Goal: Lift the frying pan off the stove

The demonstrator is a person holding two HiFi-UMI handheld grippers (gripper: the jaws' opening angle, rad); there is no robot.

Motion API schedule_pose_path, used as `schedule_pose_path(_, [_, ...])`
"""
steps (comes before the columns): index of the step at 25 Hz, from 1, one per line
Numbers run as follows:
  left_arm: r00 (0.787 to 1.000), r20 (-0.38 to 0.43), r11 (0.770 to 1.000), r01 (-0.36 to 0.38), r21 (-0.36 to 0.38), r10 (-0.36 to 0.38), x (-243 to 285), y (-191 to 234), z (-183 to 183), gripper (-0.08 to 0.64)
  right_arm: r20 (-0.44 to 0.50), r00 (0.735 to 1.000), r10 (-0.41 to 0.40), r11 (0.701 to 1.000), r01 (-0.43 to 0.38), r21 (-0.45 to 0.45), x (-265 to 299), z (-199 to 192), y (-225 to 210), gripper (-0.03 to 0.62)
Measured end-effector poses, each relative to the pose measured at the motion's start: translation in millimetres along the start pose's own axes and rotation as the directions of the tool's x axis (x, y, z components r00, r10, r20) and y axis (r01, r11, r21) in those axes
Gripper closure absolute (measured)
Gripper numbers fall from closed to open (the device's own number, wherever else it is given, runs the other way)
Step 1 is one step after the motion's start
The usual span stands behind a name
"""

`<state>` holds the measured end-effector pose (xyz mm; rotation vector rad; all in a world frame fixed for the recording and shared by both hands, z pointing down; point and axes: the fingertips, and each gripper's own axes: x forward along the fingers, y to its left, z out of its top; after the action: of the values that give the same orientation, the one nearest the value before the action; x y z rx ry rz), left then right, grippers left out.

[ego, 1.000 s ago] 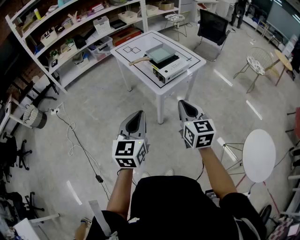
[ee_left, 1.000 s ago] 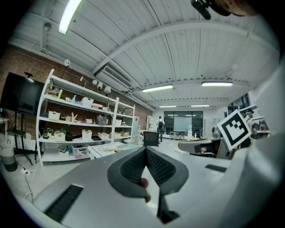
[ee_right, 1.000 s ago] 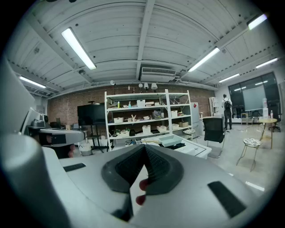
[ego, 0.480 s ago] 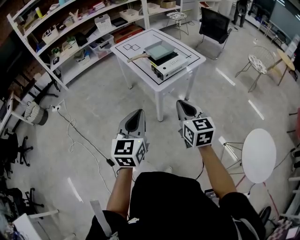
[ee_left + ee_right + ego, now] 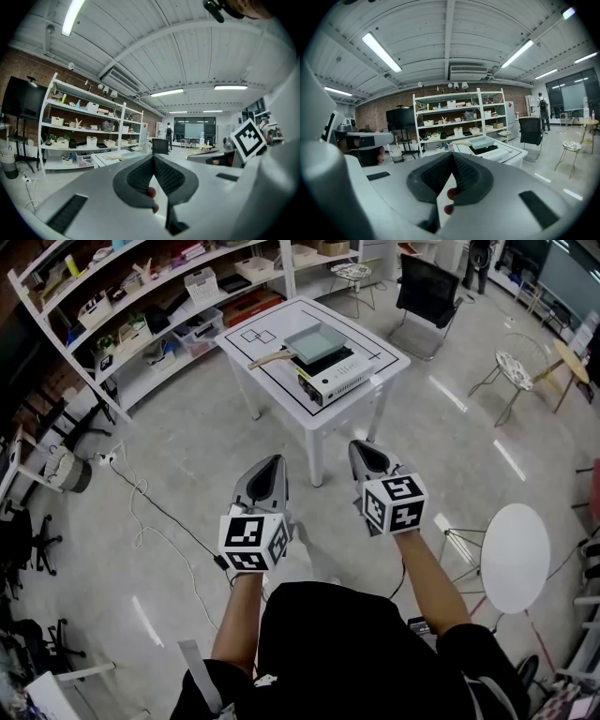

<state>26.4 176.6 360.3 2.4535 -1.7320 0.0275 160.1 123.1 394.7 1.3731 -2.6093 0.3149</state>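
1. Sitting on the portable stove [image 5: 336, 374], the square frying pan [image 5: 317, 340] is pointing its wooden handle toward eight o'clock.
2. The stove is resting on a white table [image 5: 246, 351] at twelve o'clock from the person, well apart from both grippers.
3. The left gripper [image 5: 274, 462] is showing its jaws pressed fully together, with nothing between them.
4. The right gripper [image 5: 362, 447] is showing the same: jaws together and empty.
5. Both grippers are hovering side by side over the floor, aiming toward twelve o'clock.
6. Open shelving [image 5: 141, 324] is standing at ten o'clock.
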Motion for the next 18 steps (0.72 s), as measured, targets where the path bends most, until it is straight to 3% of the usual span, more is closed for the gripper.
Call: schedule_pose_path(18, [0.999, -0.035, 0.999, 0.017, -0.029, -0.018, 116, 87, 9, 0.552, -0.035, 0.999, -0.013, 1.000, 0.014, 0.016, 133, 29, -39, 0.591])
